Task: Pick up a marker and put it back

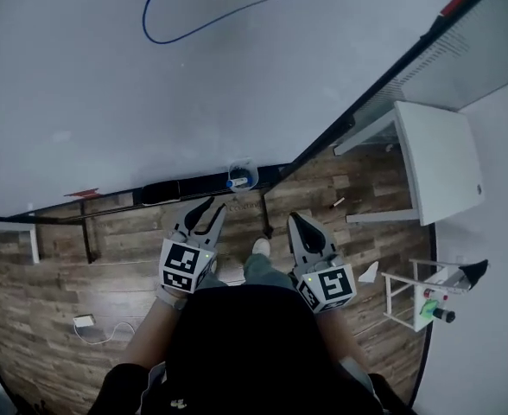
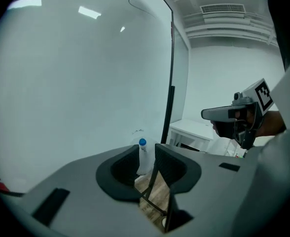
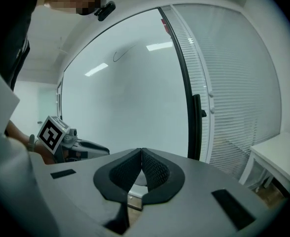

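A blue-capped marker stands upright in a clear holder on the whiteboard's ledge. In the left gripper view the marker shows beyond the gap between the jaws, apart from them. My left gripper is open with nothing between its pads, just below and left of the holder. My right gripper is shut on nothing, lower and to the right. A blue curved line is drawn on the whiteboard.
A black eraser lies on the ledge left of the holder. A white table stands at the right by a blind-covered window, with a white cart nearer. A white charger lies on the wooden floor.
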